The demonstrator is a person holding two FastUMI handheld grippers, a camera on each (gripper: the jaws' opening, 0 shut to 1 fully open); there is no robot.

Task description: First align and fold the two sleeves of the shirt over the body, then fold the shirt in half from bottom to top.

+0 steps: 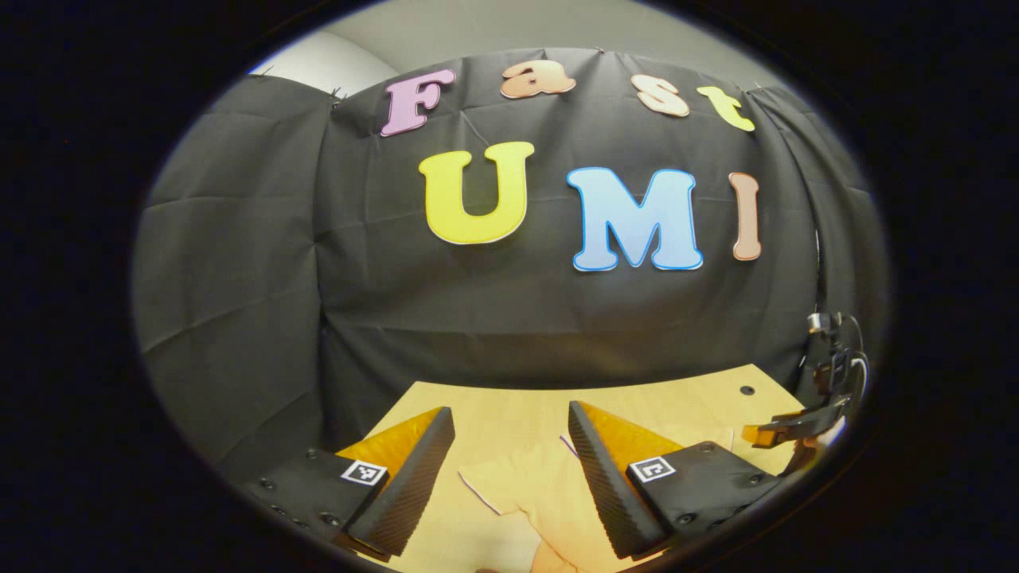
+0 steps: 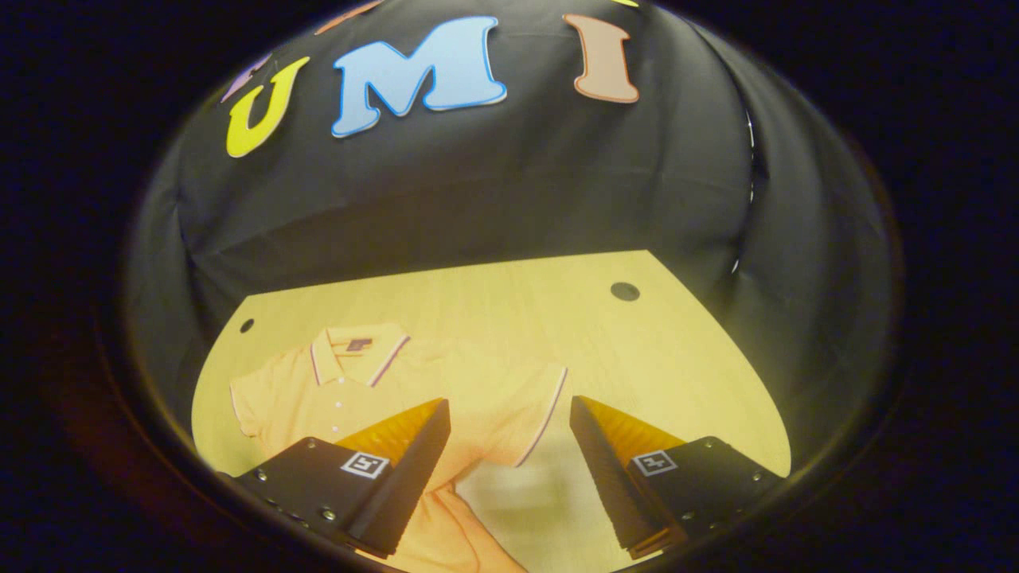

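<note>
A pale orange polo shirt (image 2: 350, 398) lies flat on the wooden table (image 2: 637, 358), collar (image 2: 358, 344) toward the back wall. One short sleeve (image 2: 529, 406), edged with a striped cuff, spreads out to the side. My right gripper (image 2: 508, 402) is open above that sleeve, and the cuff shows between its fingers. My left gripper (image 1: 509, 411) is open too, over the shirt's other sleeve (image 1: 517, 485), with nothing held. In the left gripper view the right gripper (image 1: 760, 434) shows small at the far right edge.
The black cloth wall closes the back and sides of the table. Two small round holes (image 2: 625, 291) (image 2: 247, 325) sit in the tabletop near the back corners. Bare wood stretches to the right of the shirt.
</note>
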